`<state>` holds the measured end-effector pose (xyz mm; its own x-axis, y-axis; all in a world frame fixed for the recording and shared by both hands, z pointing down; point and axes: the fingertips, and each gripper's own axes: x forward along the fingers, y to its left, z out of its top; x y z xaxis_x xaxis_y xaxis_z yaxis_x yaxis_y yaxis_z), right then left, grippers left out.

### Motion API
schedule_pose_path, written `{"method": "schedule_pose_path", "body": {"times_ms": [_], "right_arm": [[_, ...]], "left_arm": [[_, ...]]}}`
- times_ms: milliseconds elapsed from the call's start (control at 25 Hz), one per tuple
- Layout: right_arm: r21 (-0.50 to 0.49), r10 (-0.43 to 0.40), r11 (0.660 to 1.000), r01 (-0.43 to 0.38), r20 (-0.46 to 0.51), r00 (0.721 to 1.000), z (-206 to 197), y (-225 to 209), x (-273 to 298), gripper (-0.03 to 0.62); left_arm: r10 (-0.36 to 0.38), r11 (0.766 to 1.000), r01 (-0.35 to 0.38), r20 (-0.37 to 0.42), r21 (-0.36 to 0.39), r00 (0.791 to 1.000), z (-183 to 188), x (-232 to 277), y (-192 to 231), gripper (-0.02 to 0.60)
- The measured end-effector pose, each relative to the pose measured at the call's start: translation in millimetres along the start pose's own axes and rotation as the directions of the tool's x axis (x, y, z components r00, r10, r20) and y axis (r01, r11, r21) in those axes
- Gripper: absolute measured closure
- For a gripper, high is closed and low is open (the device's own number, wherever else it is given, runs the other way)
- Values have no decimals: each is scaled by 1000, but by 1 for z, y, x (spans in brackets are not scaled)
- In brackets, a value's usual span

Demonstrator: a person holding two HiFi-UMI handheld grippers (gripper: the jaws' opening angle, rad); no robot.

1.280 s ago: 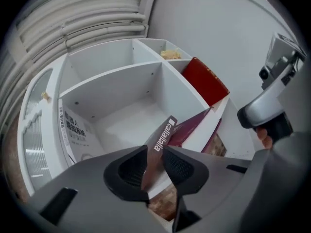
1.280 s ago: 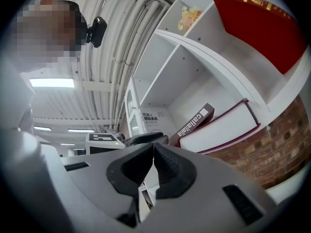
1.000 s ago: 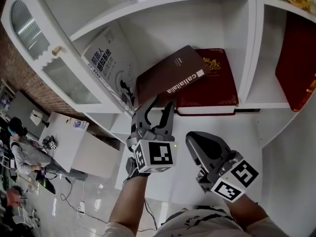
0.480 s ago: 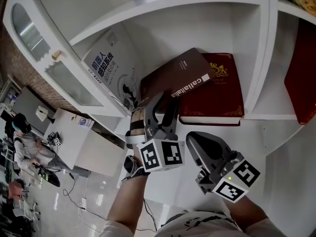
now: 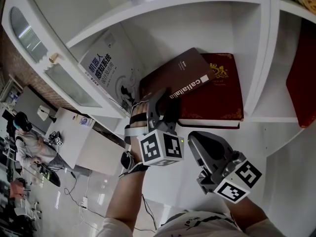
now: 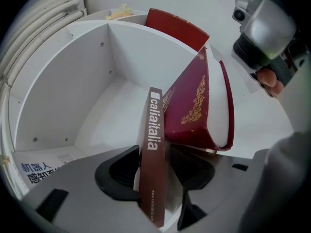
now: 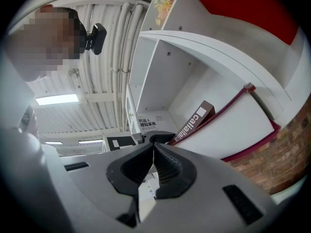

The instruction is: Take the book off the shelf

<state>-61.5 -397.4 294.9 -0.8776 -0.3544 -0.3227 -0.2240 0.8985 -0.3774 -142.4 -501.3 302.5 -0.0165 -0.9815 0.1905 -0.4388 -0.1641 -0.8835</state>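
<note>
A brown book printed "caliaitalia" leans tilted on a dark red book that lies flat in the white shelf compartment. My left gripper is at the brown book's lower edge. In the left gripper view the brown book stands spine-on between the jaws of my left gripper. The jaws have just been opening and are open around it, with a slim gap on the right side. My right gripper hangs below the shelf, shut and empty, and its jaws meet in the right gripper view.
A white book with Chinese print leans against the compartment's left wall. A red item fills the compartment to the right. A glazed cabinet door stands at the left. A person sits far below left, beside desks.
My left gripper has moved up to the shelf and rolled. Its jaws have widened and now straddle the brown book's lower edge. The right gripper has barely shifted.
</note>
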Motion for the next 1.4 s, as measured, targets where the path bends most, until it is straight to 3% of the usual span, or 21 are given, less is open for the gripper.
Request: {"method": "schedule_pose_path", "body": {"times_ms": [320,840,1400], "right_arm": [[5,-9,1000,9,-3,1000,2,-9,-6,576],[13,-22,1000,22,-9,1000,4,-13,-15,576],[32,-17,999,17,3,1000,0,-4,-19,576]], "left_arm": [[13,1000,-13,-5,-16,1000,-2,14,5,383],[132,991,-131,23,-14,991,-2,10,14,410],[301,950,-282,154,-137,941,18,-41,40,434]]}}
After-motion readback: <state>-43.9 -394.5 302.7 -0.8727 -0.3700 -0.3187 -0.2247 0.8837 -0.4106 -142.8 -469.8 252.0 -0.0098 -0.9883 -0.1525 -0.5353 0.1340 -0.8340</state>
